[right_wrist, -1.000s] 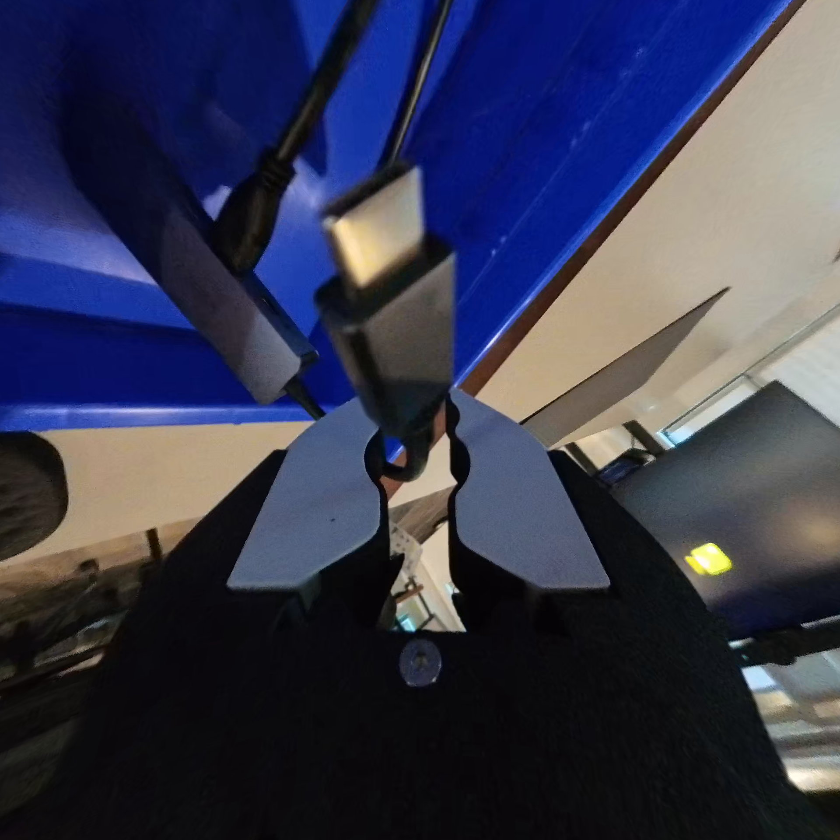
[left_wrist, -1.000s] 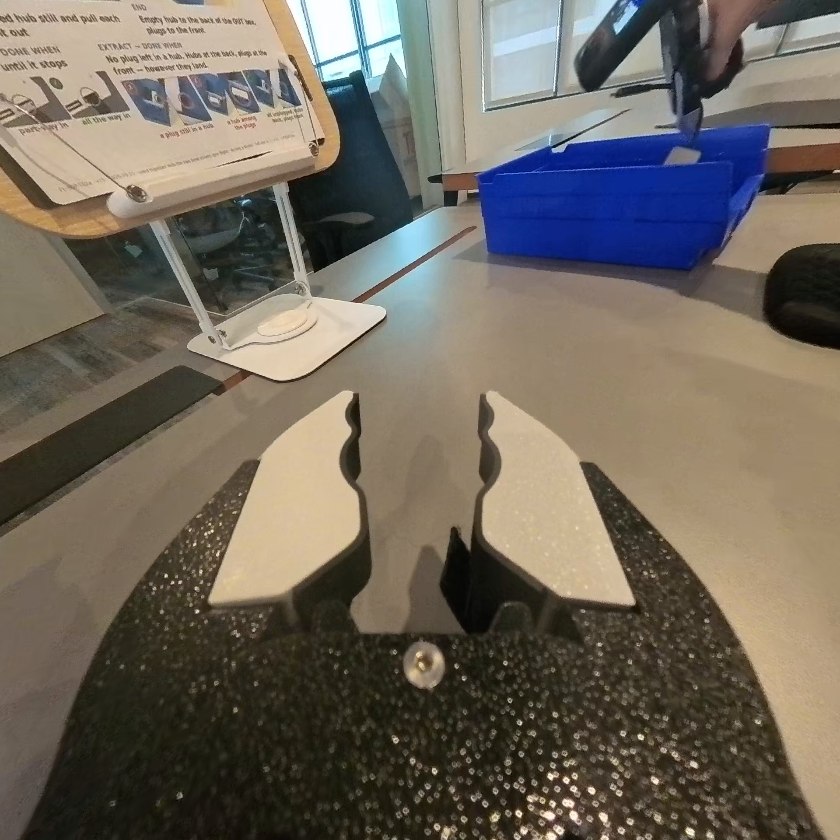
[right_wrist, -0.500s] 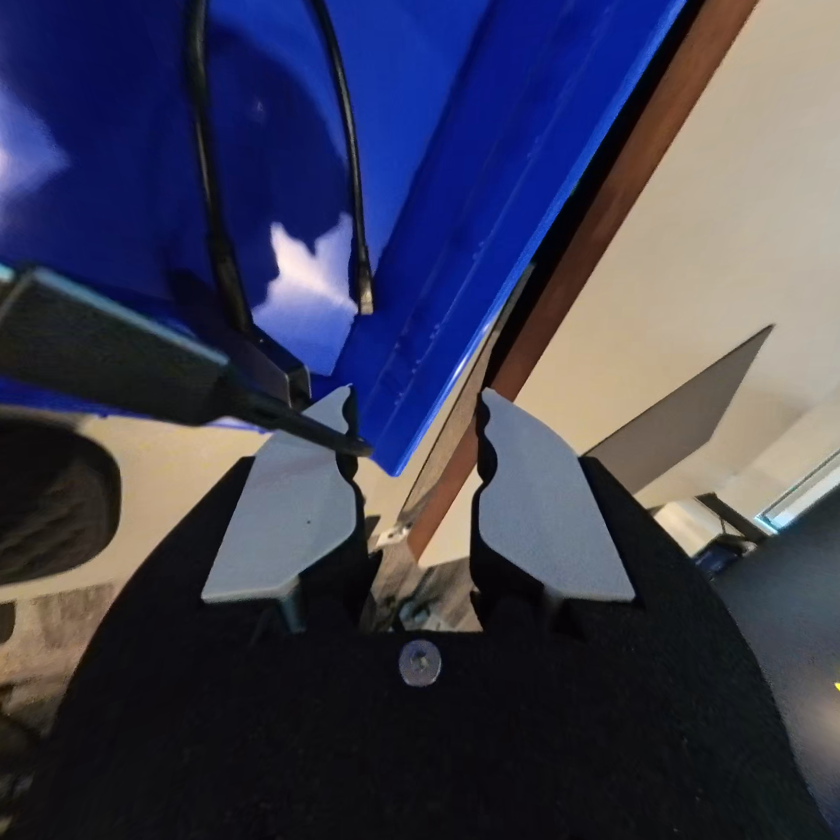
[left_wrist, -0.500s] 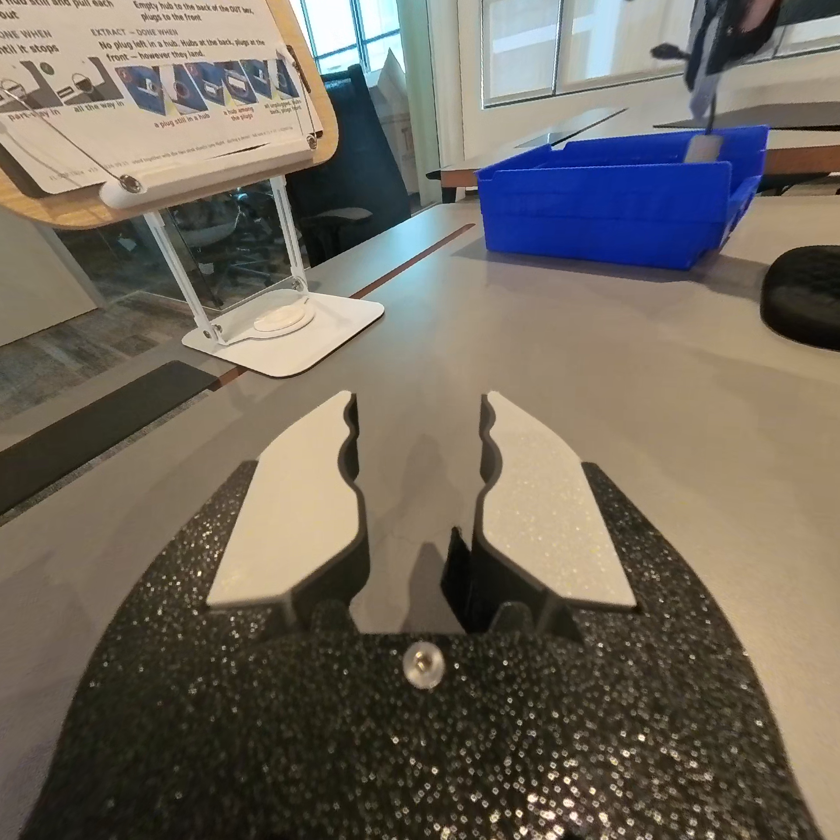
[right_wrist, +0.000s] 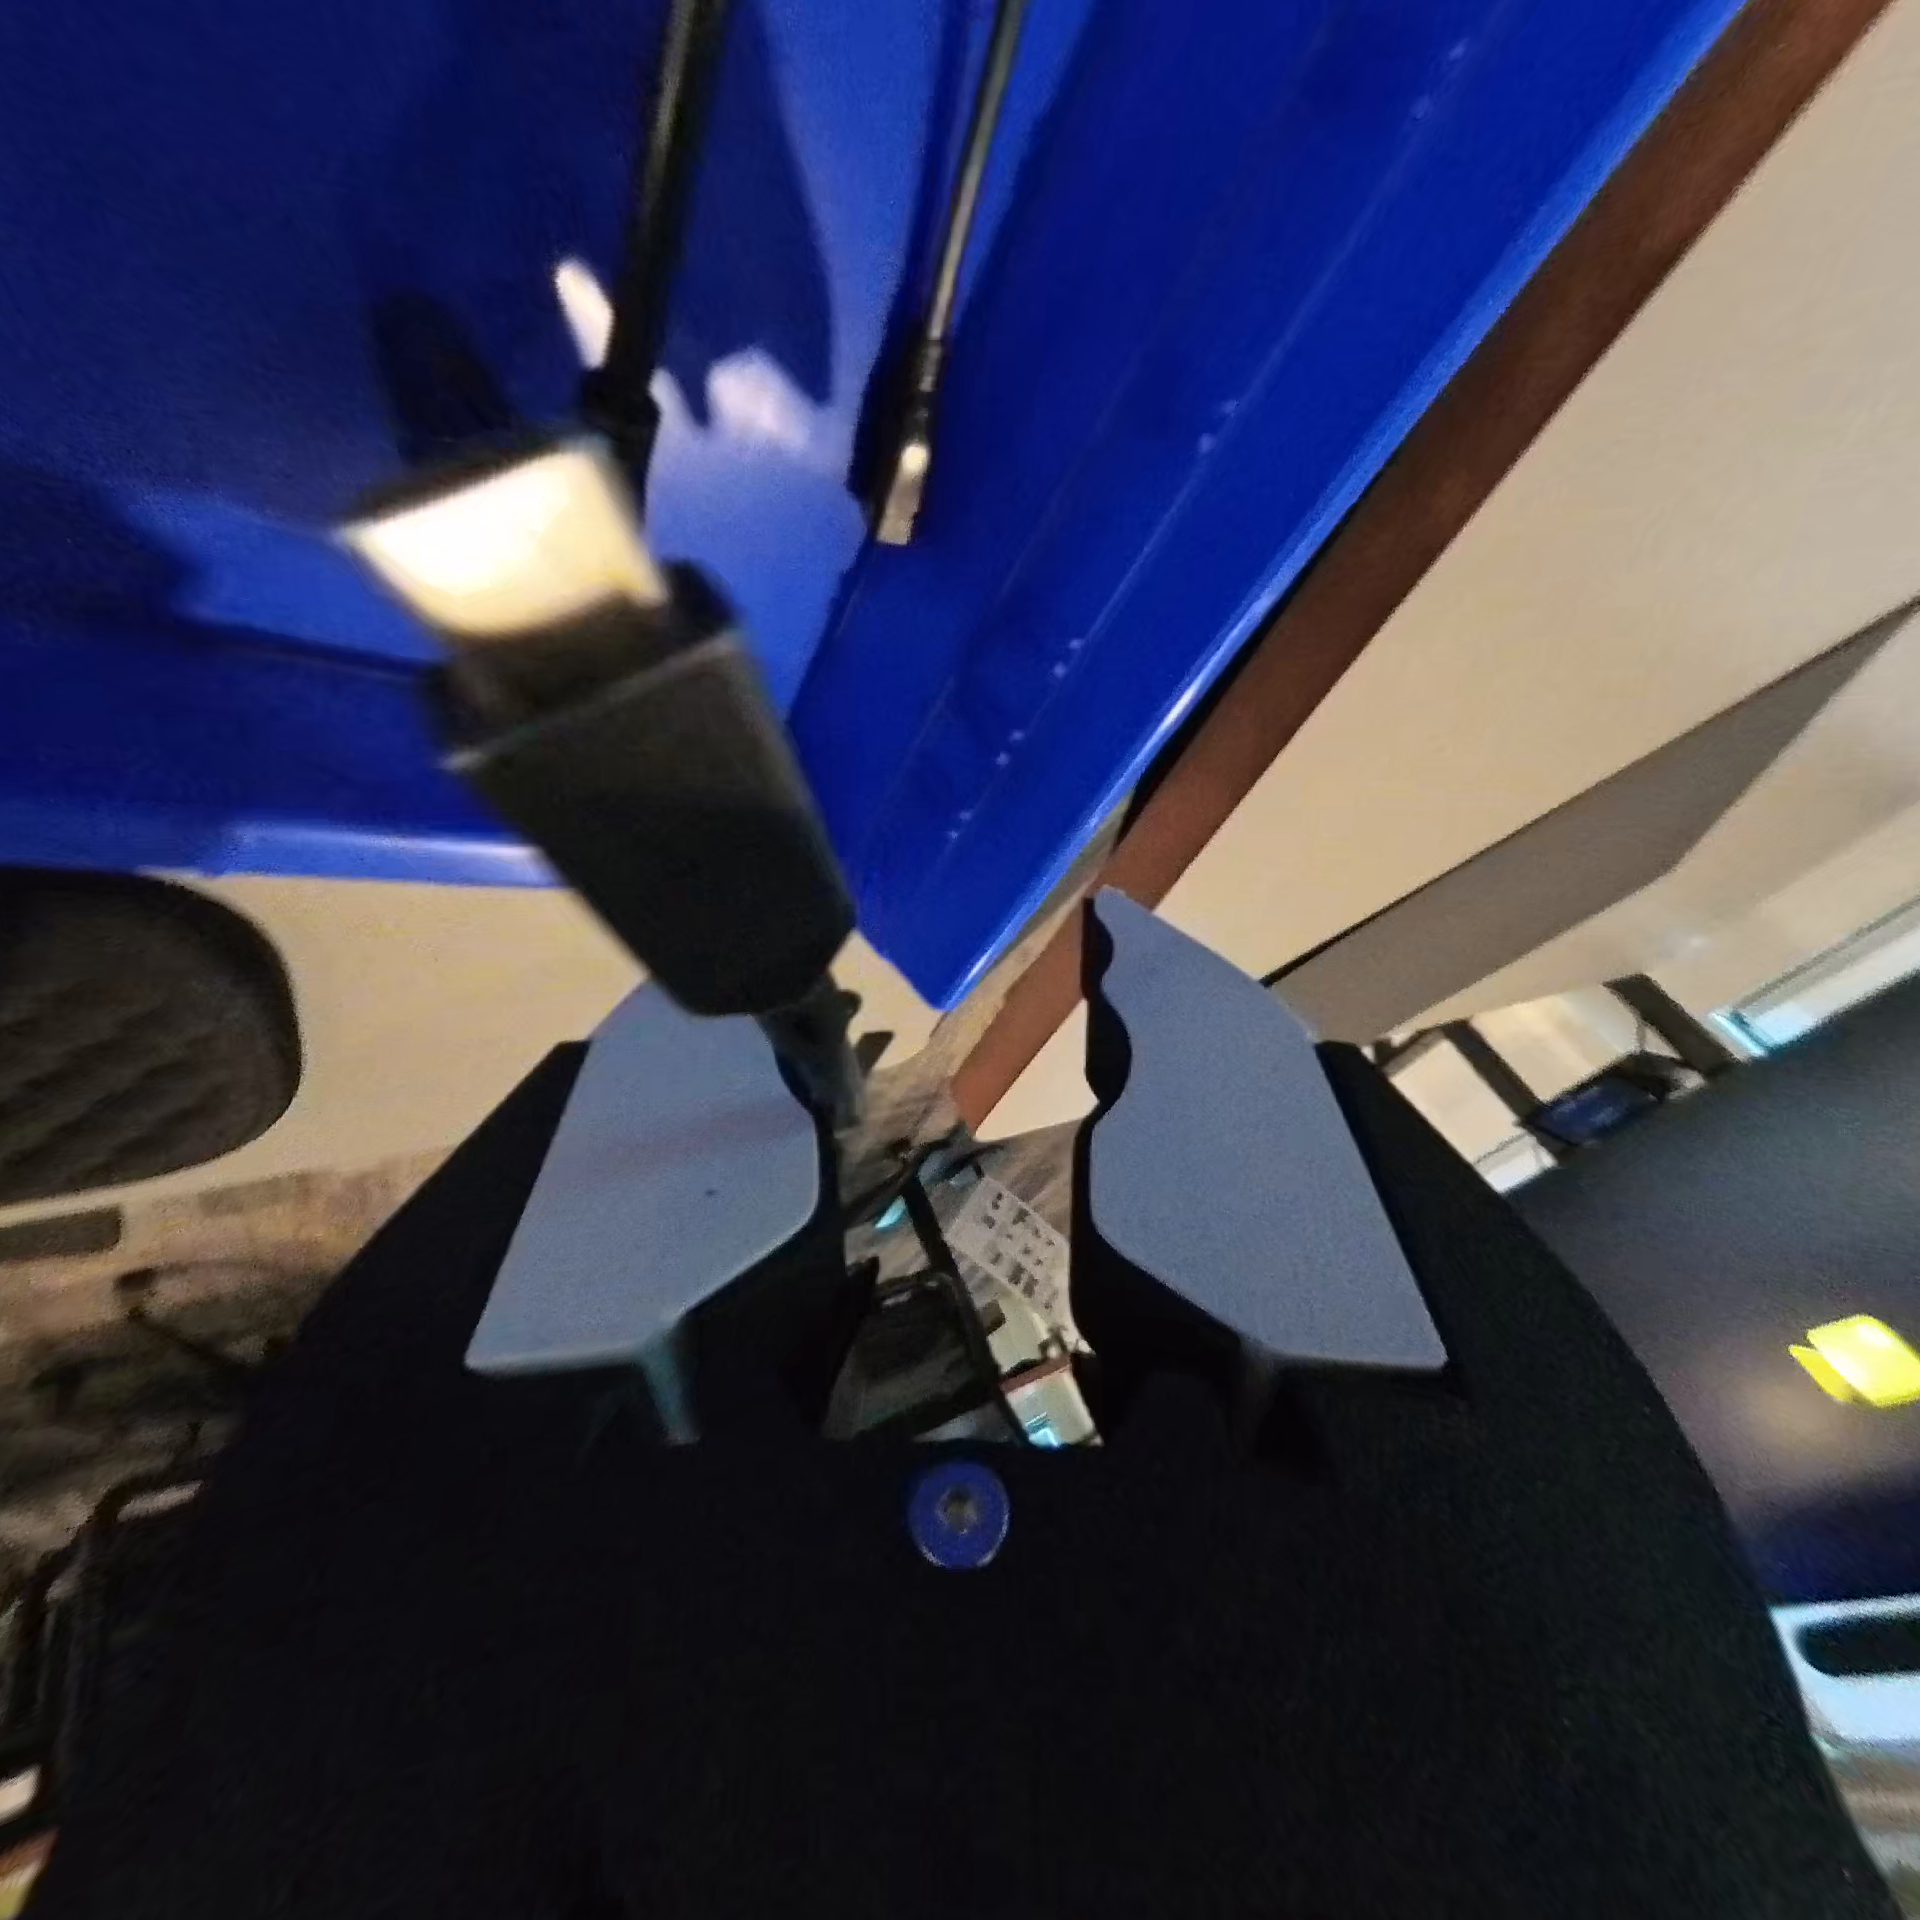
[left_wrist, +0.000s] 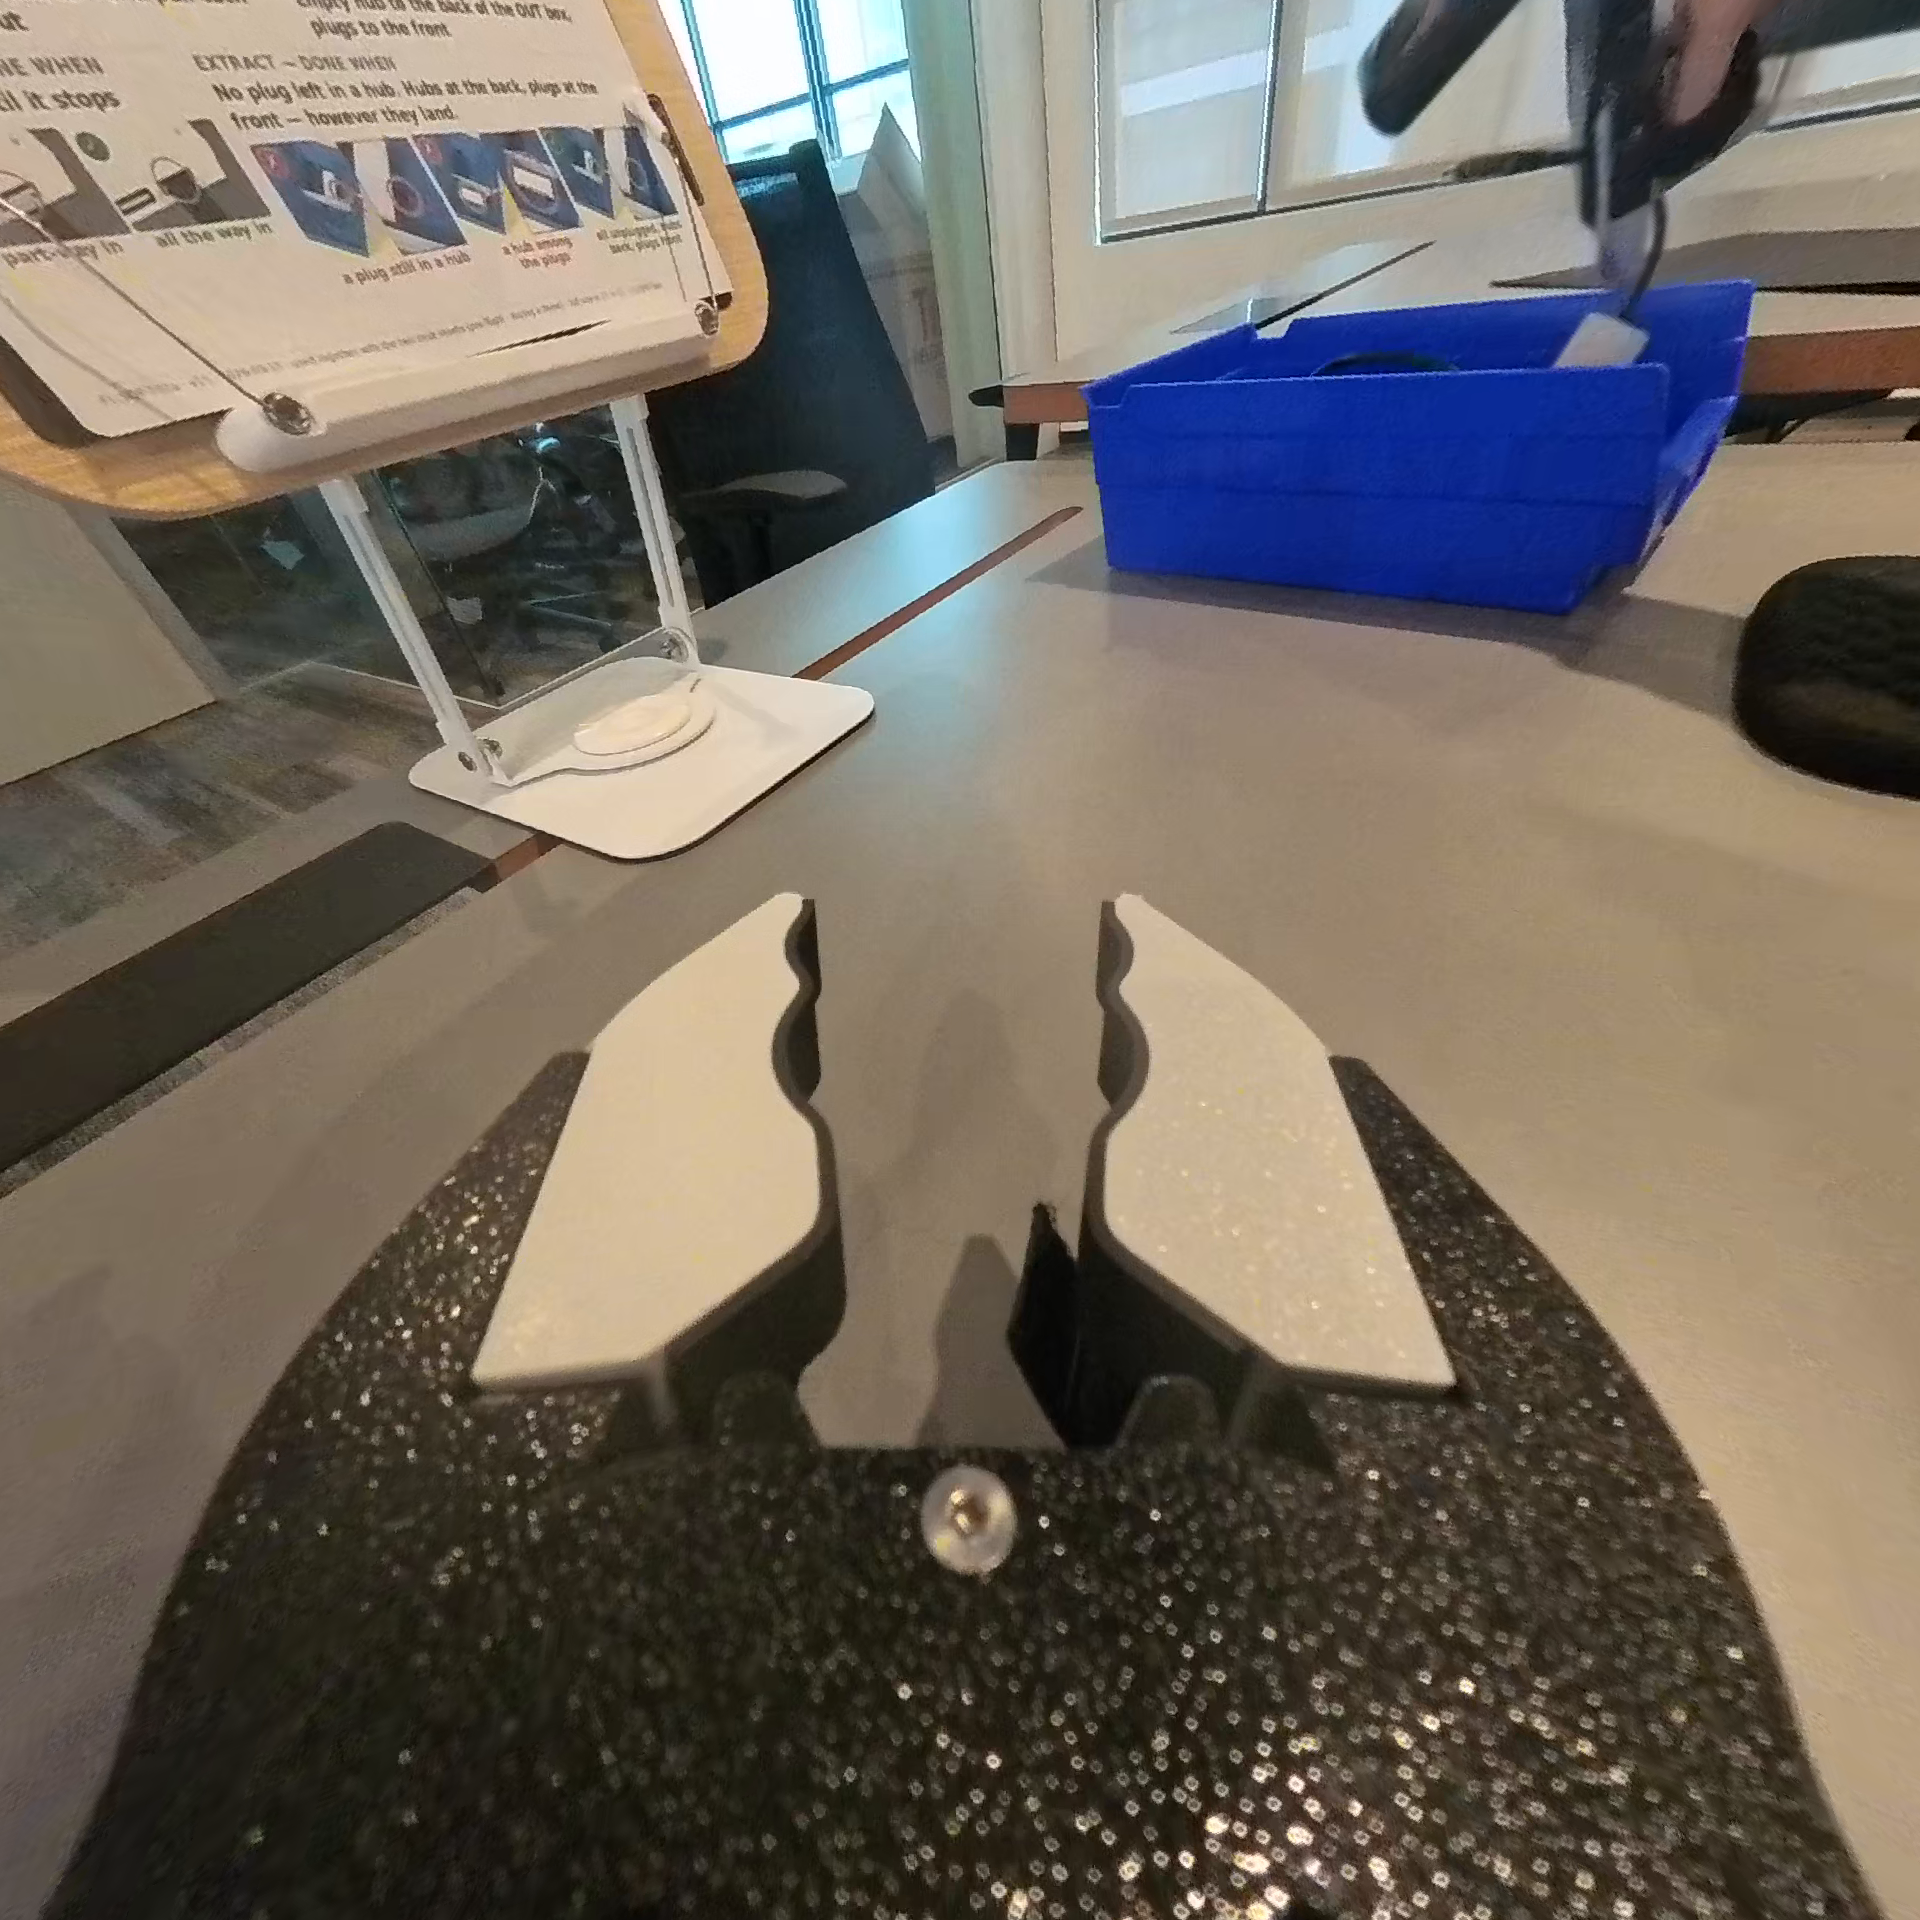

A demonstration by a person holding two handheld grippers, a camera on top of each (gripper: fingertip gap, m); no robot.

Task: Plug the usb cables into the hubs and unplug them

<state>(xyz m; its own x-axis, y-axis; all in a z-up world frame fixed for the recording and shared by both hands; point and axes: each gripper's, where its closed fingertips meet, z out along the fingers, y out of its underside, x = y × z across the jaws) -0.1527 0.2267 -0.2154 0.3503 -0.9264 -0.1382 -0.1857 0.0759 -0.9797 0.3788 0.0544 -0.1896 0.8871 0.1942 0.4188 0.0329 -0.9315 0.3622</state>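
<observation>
My left gripper (left_wrist: 956, 914) is open and empty, low over the grey table (left_wrist: 1299, 935). My right gripper (right_wrist: 951, 914) is open above the blue bin (right_wrist: 1143, 416). A dark USB plug (right_wrist: 623, 779) with a bright metal tip lies in front of its left finger, and the plug's cable (right_wrist: 826, 1049) runs along that finger's inner edge. A second thin cable with a small metal plug (right_wrist: 904, 499) lies in the bin. In the left wrist view the right gripper (left_wrist: 1621, 208) hovers over the bin (left_wrist: 1351, 499), above a pale hub (left_wrist: 1600, 338).
A white document stand (left_wrist: 644, 769) with an instruction board (left_wrist: 364, 260) stands at the left. A black pad (left_wrist: 1839, 686) lies right of the bin and also shows in the right wrist view (right_wrist: 125, 1039). A brown table edge (right_wrist: 1455, 520) runs behind the bin.
My right gripper was shut on the plug's cable one second ago and has since opened. The plug swung left, then back in front of the left finger. The left gripper has barely moved.
</observation>
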